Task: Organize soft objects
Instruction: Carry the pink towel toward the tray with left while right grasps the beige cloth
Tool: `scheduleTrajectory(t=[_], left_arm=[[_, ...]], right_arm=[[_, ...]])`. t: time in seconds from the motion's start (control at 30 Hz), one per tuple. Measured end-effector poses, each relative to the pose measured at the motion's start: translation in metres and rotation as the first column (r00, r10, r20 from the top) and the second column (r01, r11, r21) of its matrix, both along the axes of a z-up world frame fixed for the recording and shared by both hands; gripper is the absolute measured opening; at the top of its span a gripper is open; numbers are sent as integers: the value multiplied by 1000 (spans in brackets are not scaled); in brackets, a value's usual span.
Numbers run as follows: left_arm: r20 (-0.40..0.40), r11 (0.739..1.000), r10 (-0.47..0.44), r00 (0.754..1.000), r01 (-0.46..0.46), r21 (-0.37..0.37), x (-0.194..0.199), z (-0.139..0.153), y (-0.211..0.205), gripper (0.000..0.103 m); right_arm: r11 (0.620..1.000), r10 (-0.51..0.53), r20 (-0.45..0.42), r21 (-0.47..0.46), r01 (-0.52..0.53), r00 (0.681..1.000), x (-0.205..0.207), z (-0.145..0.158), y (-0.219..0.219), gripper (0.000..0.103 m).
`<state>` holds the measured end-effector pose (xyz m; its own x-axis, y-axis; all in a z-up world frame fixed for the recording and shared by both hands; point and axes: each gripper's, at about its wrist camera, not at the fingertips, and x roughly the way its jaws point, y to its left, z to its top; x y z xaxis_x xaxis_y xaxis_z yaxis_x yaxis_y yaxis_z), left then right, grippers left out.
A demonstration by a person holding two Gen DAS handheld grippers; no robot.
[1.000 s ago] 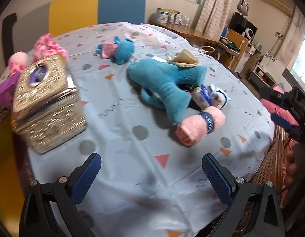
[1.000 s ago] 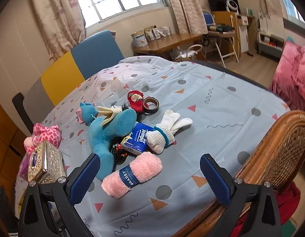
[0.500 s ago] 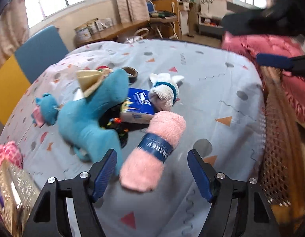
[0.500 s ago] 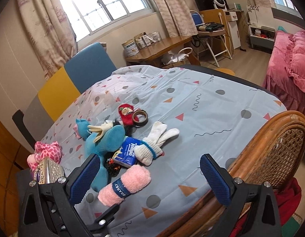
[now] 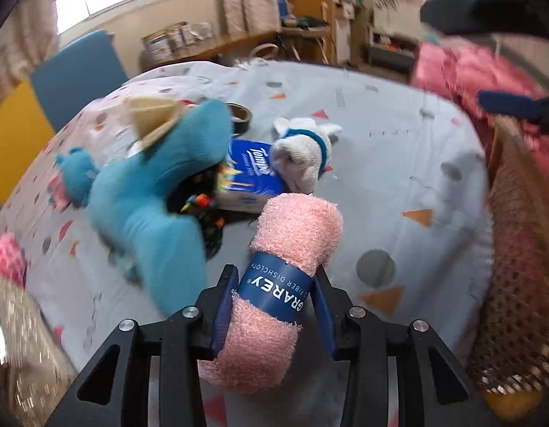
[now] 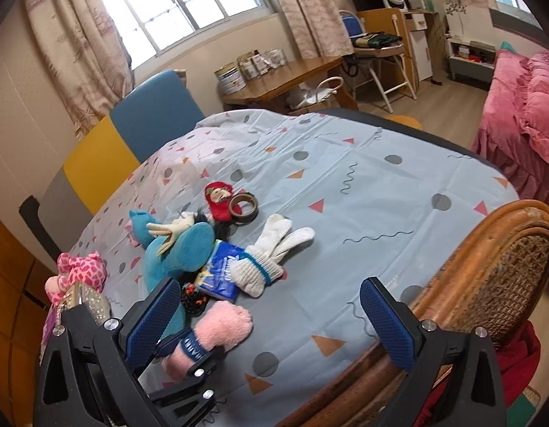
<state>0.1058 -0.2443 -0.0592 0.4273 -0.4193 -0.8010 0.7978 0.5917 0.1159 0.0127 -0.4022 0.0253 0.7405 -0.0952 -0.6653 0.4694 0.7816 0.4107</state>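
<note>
Near table edge [image 6: 399, 306]: left gripper [image 5: 272, 306] just closed, clamping pink dishcloth roll [image 5: 274, 284]; right gripper [image 6: 271, 315] gapes.

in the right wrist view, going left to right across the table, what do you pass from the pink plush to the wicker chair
pink plush → blue plush → tissue pack → white glove → wicker chair

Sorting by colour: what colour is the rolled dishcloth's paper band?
Dark blue with white lettering, on the pink dishcloth; clearest in the left wrist view.
</note>
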Motion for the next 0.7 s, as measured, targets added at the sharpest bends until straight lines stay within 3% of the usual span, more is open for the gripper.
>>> scheduleTrajectory(t=[0.17, 0.33, 0.43, 0.53, 0.7], left_arm=[[-51, 991, 73, 996, -78, -106, -21, 15, 54, 42], [-69, 967, 217, 974, -224, -124, -37, 11, 114, 42], [-59, 935, 337, 940, -341, -91, -36, 3, 141, 43], [-64, 916, 392, 918, -396, -63, -32, -10, 152, 44], [-56, 912, 399, 915, -402, -82, -35, -17, 160, 47]], right_arm=[[995, 77, 3, 60, -77, 997, 19, 0, 6, 97], [967, 193, 12, 166, -192, 981, 59, 3, 13, 83], [954, 266, -2, 143, -263, 964, 94, 12, 26, 83], [938, 337, -36, 102, -332, 941, 138, 18, 40, 83], [923, 385, -162, 86, -376, 909, 211, 7, 47, 83]])
